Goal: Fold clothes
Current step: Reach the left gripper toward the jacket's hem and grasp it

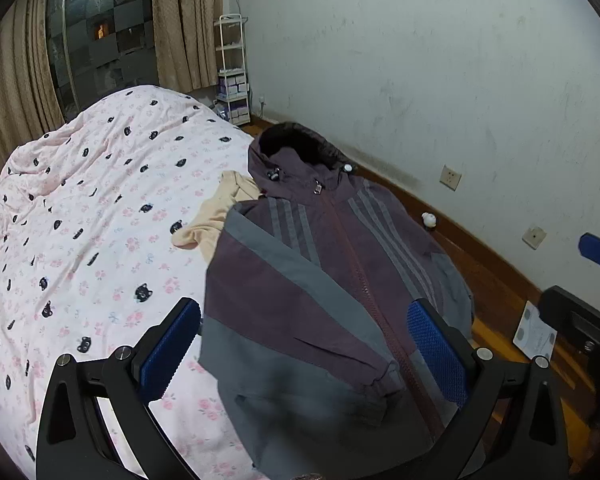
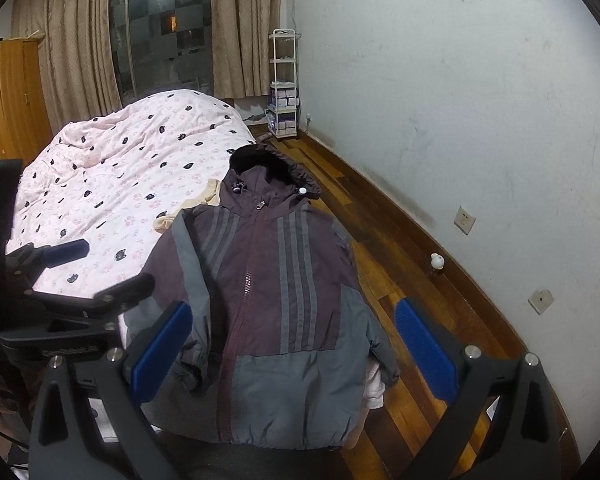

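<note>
Left wrist view: a maroon and grey hooded jacket [image 1: 332, 280] is seen laid front-up w/ zip closed on the near corner of a bed [image 1: 80, 220], hood at 12 o'clock, hem toward the camera. One sleeve is folded across the front approx. at 7 o'clock. A beige garment [image 1: 216, 216] is tucked partly under the jacket's shoulder at 10 o'clock. The left gripper [image 1: 304, 344] is held above the jacket's lower part, jaws spread wide, nothing gripped. Right wrist view: the right gripper [image 2: 292, 348] is likewise held over the hem, jaws fully apart, nothing between the pads. A white shelf rack [image 2: 284, 84] is seen at 12 o'clock by the wall.
</note>
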### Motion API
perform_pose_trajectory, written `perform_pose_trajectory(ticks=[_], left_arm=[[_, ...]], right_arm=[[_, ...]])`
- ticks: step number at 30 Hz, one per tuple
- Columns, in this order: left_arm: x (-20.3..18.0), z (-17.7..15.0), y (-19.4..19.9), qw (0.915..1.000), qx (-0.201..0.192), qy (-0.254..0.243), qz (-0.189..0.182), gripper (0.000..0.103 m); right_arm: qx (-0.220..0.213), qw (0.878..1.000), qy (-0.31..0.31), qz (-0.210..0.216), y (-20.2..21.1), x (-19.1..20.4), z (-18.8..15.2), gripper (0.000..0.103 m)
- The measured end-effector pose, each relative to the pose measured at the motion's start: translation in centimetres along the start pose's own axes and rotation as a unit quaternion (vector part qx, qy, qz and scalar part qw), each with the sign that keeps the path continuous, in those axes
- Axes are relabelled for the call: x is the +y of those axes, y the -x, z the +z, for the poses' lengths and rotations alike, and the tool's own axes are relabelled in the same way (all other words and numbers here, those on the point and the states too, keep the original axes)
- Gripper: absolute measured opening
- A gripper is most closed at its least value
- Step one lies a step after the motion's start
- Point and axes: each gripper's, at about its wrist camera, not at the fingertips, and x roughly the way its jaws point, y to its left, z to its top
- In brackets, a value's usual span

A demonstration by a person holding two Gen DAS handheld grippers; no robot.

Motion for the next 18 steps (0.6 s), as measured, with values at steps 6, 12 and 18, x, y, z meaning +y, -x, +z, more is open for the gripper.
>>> perform_pose_trajectory(ticks=[6,12,18], left_arm=[[-2.2,-0.3,-2.7,0.9993,0.034,-0.002,0.016,0.103],[-3.4,-1.1,-4.9,0.9973,0.061,-0.005,0.041,0.103],[-4.0,-1.8,-7.4,0.9944,0.086,-0.008,0.061,0.103]], right_arm=[[0.01,1.0,-0.01,0.003,-0.9,-0.9,-0.2,0.103],[0.018,1.0,-0.017,0.005,-1.7,-1.5,-0.4,0.103],[0.022,1.0,-0.021,0.006,-2.2,-1.8,-0.6,0.103]])
